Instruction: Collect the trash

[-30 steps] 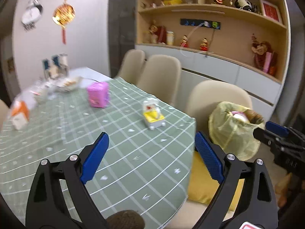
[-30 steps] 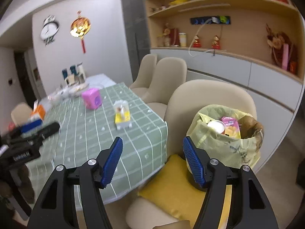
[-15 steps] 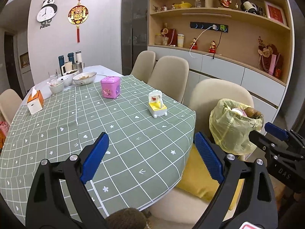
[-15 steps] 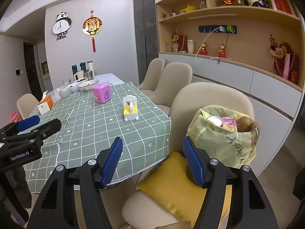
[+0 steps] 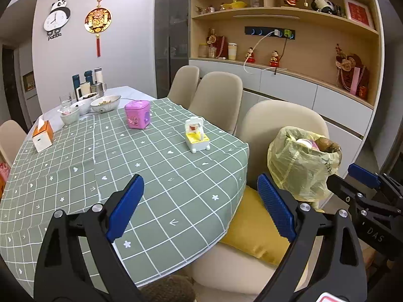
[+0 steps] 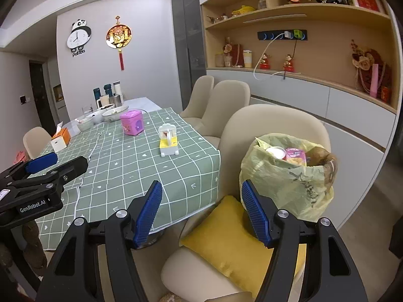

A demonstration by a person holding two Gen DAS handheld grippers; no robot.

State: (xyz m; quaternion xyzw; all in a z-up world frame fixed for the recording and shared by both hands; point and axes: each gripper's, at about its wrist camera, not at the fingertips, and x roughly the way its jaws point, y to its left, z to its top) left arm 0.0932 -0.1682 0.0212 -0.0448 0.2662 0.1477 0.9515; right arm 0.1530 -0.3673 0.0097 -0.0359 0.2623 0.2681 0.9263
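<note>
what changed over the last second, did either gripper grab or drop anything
Nothing was grabbed or dropped. The left gripper and right gripper stayed open and empty. Both cameras drew back and steadied: a second ago the left view was blurred, now it is sharp and the table looks a little farther. The trash bag on the chair and the table items kept their places.

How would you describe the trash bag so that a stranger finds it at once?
Start at the green checked table, then look at the nearest beige chair with the yellow cushion. The trash bag stands on that seat, beside the cushion: pale yellow, thin plastic, open on top and stuffed with packaging.
</note>
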